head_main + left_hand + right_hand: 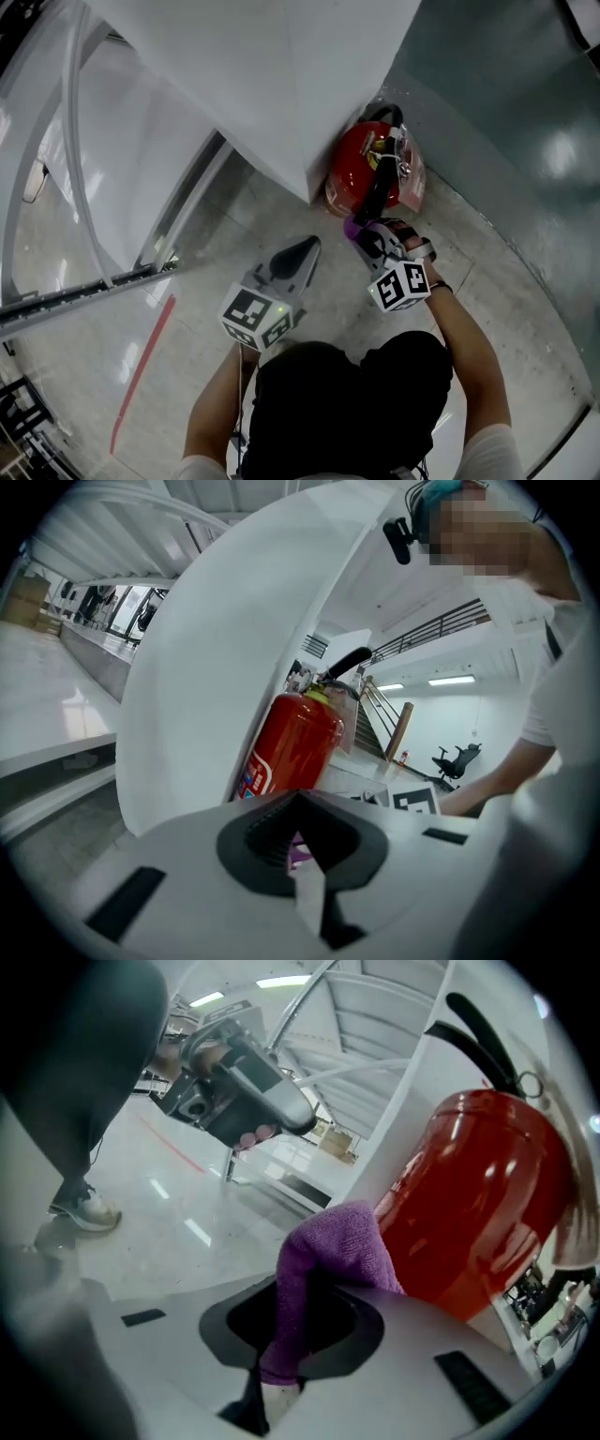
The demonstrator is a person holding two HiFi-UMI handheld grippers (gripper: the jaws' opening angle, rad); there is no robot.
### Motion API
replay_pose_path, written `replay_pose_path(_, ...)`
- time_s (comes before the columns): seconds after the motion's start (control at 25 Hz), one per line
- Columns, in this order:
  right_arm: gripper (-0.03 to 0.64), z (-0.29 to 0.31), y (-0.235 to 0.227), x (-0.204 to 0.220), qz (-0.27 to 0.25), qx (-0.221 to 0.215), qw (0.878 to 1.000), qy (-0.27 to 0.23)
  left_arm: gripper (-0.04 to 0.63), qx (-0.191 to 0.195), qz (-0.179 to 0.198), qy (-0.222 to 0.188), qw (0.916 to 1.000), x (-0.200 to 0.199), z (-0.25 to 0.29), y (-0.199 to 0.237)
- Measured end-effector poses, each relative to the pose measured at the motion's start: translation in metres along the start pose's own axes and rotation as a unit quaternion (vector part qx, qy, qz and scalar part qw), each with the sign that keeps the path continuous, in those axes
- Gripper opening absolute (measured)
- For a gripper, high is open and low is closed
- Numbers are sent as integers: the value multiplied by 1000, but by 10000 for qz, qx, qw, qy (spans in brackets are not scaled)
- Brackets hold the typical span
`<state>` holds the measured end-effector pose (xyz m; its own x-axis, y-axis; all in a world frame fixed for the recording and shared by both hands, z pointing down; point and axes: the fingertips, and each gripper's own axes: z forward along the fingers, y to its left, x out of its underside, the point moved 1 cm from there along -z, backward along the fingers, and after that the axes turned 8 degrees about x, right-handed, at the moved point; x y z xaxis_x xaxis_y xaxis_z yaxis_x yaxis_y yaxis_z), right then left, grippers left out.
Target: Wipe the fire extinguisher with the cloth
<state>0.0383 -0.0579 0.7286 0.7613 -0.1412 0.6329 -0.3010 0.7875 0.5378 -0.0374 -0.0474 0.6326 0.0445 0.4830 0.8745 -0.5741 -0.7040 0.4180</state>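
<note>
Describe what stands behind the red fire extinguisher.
A white panel and a dark wall meet in a corner behind the fire extinguisher. Its base and its back side are hidden by its own body.

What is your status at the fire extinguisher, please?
Right gripper shut on purple cloth, close by red fire extinguisher. Left gripper shut, empty. White wall alongside, nothing between.

Left gripper (302, 801) jaws closed together, red fire extinguisher (295, 742) upright just beyond, white panel (211, 667) at its left
</note>
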Motion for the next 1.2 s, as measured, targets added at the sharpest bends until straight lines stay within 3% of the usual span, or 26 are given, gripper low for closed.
replay_pose_path(0.24, 54, 30, 30, 33, -225, -259, 9988, 364, 5, -55, -4, -56, 10000, 0, -6, 2)
replay_pose_path(0.64, 54, 59, 56, 67, 72, -390, 9956, 844, 5, -216, -30, -10, 9998, 8, -26, 14)
replay_pose_path(0.88, 54, 74, 85, 95, 345, -947, 9840, 1472, 5, -178, -15, 84, 9998, 15, -28, 14)
replay_pose_path(0.96, 54, 61, 88, 88, 596, -1164, 9828, 1303, 5, -154, 28, 120, 9998, 15, -29, 13)
replay_pose_path(1.12, 54, 6, 72, 34, 1522, -1667, 9738, 290, 5, -87, 80, 193, 9997, 15, -29, 13)
replay_pose_path(1.2, 54, -26, 60, 7, 1663, -1869, 9681, -170, 5, 44, 77, 171, 9998, 15, -27, 11)
